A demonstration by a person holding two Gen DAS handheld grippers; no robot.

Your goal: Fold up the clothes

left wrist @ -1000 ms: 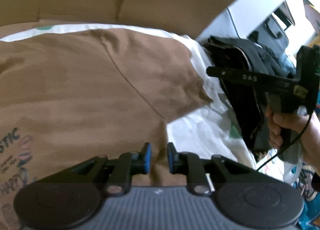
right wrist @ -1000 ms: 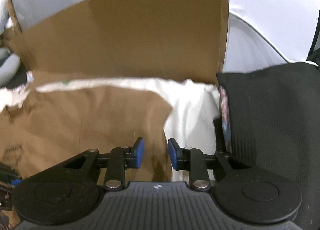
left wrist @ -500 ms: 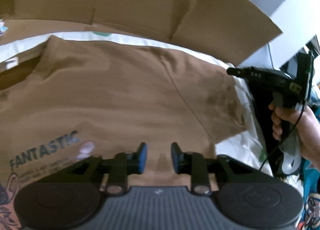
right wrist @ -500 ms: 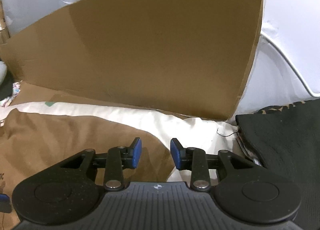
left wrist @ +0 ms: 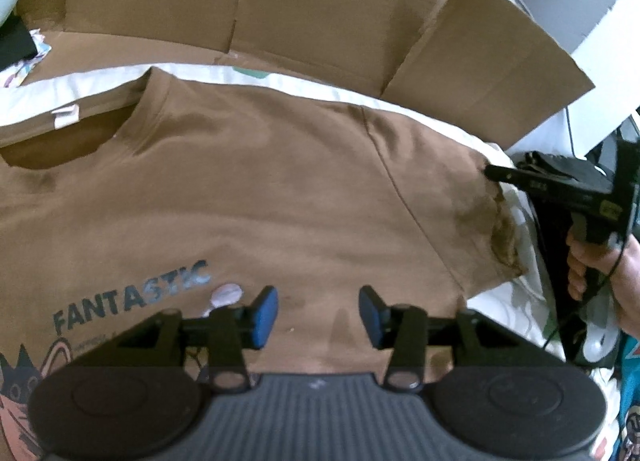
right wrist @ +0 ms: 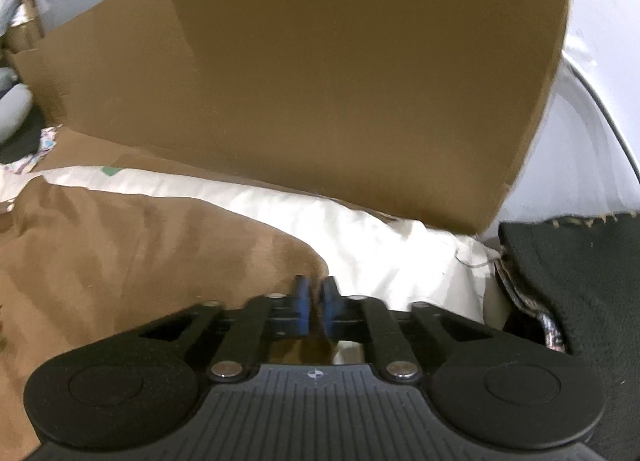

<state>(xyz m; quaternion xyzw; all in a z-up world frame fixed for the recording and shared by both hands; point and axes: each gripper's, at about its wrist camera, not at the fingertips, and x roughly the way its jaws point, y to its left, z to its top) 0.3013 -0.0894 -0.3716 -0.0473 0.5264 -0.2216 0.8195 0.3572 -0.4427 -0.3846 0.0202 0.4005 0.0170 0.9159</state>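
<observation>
The brown T-shirt (left wrist: 248, 189) lies spread face up on a white sheet (right wrist: 360, 229), its collar (left wrist: 120, 117) toward the far left with a white tag (left wrist: 66, 117) showing inside, and the word FANTASTIC printed low on the chest; its right-hand sleeve (left wrist: 460, 197) reaches out to the sheet's edge. My left tongs (left wrist: 318, 311) hover over the lower chest of the shirt, blue pads (left wrist: 264, 311) spread wide apart, holding nothing; my right tongs (right wrist: 315, 311) are pressed together at the sleeve's hem, and brown cloth shows in the narrow gap between the pads, so they pinch the sleeve edge; in the left wrist view the same tool's tip touches the sleeve corner, my right hand (left wrist: 600, 269) wrapped around its grip. Behind the shirt stands a folded-open cardboard sheet (left wrist: 320, 13); to the right of the white sheet lies a dark garment (right wrist: 580, 285), close beside the right tongs.
</observation>
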